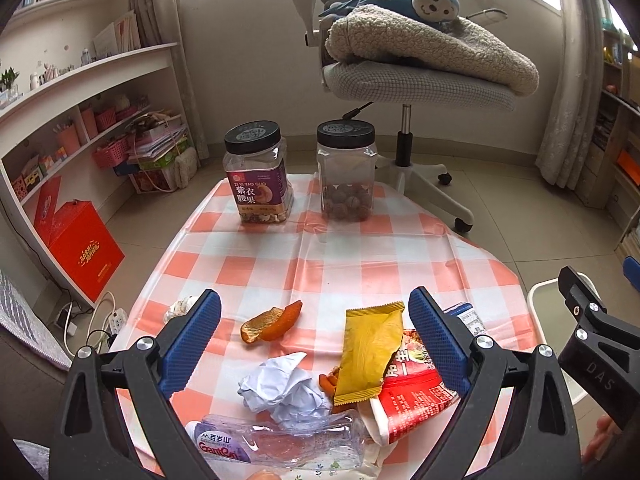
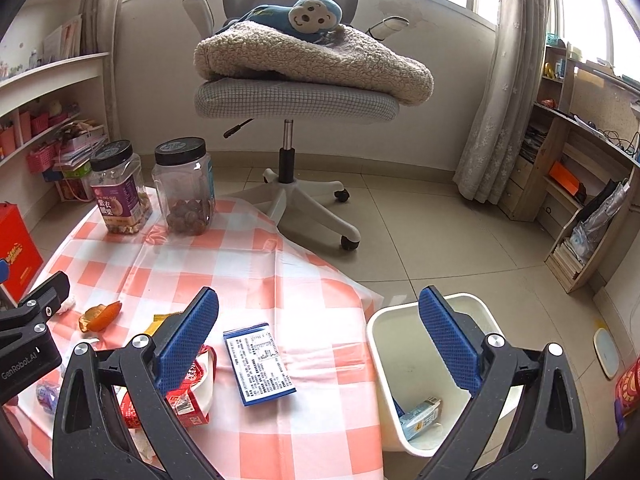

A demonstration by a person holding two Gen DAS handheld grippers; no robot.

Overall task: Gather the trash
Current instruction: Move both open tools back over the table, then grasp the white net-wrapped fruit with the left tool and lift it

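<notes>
Left wrist view: left gripper, jaws wide and empty, is poised over the yellow wrapper; right gripper likewise wide. Next, a descent and closure seem required.

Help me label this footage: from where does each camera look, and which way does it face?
Left wrist: sits behind the open left tool, looking down across the checked table at the trash; the right tool shows at the right edge.
Right wrist: sits behind the open right tool, facing the table edge and white bin; the left tool shows at the left edge.
Shared: two jars, orange peel, chair.
</notes>
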